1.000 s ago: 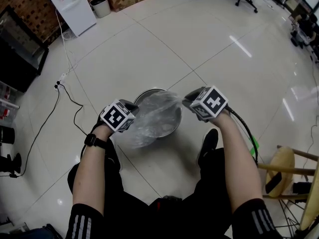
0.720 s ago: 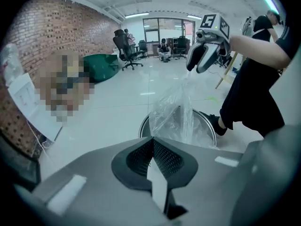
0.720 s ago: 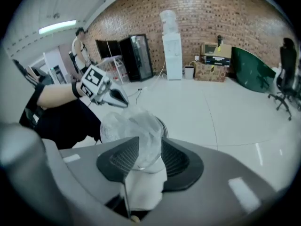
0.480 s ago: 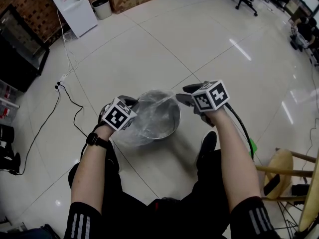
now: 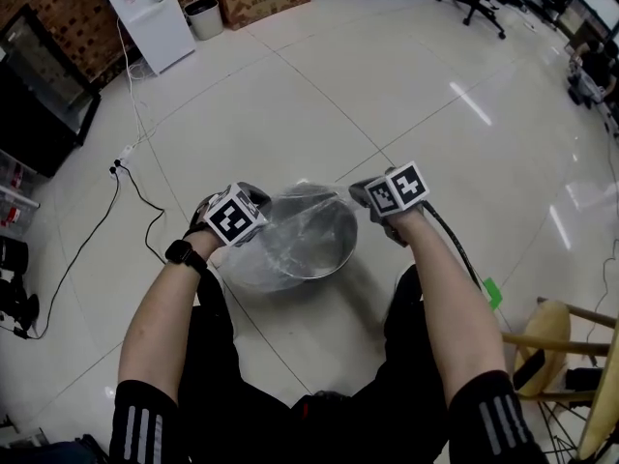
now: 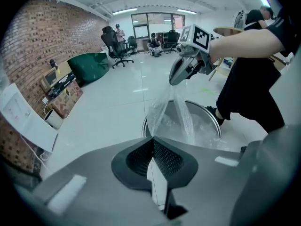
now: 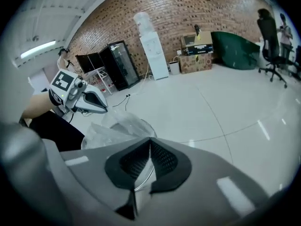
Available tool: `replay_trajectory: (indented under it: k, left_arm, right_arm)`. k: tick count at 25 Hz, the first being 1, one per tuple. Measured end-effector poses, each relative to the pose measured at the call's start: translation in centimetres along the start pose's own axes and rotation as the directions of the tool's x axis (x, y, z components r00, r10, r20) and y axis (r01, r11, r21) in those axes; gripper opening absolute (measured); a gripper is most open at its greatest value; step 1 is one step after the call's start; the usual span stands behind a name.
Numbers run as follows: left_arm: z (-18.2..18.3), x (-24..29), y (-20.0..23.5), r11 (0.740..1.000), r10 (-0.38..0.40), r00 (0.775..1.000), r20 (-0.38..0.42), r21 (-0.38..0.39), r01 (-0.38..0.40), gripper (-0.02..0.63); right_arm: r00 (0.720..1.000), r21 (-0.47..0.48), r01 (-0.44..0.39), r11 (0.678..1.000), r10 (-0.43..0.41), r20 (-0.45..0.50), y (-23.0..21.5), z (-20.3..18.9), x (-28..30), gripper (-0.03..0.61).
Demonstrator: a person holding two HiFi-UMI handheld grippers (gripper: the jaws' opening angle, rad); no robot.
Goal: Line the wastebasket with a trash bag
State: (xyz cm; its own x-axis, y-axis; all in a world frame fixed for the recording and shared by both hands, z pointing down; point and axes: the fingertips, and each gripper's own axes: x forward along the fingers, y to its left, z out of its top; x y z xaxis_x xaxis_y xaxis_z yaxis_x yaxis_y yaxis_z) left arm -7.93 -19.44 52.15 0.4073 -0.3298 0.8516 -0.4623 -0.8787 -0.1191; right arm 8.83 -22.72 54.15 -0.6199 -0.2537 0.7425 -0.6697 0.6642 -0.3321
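Wastebasket point(image 5: 340, 249): round, shiny metal. It stands on the white tiled floor point(image 5: 319, 85) just ahead of my feet, between my two arms.

Trash bag point(image 5: 253, 271): clear thin film, crumpled. Part of it lies down inside the basket. A slack fold spills over the rim on my left side, and a strip is drawn upward on the right.

Left tongs point(image 6: 151, 142): closed, pinching the bag's edge beside the left of the rim. The film runs from the tip out across the basket's mouth.

Right tongs point(image 7: 149, 147): have just been closing and are shut, with bag film between the pads. They are held above the right of the rim, and the plastic stretches up taut to their tip.

Far rim: possibly bare metal, but through the clear plastic I cannot say for certain whether the bag covers it.

Black cable point(image 5: 87, 230): trails over the tiles on my left, well apart from the basket.

Wooden stool point(image 5: 546, 322): stands by my right side.
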Motion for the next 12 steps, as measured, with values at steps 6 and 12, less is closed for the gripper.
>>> replay_trajectory:
  k: [6, 12]
  left_arm:
    - [-0.7, 1.9, 3.6, 0.999, 0.052, 0.999, 0.003, -0.008, -0.052, -0.006]
    - [-1.9, 6.2, 6.2, 0.996, 0.090, 0.995, -0.035, -0.005, -0.090, -0.002]
  right_arm:
    - [0.995, -0.121, 0.101, 0.987, -0.101, 0.005, -1.8, 1.4, 2.5, 0.006]
    - [0.980, -0.267, 0.165, 0.949, -0.188, -0.061, -4.4, 0.5, 5.6, 0.007]
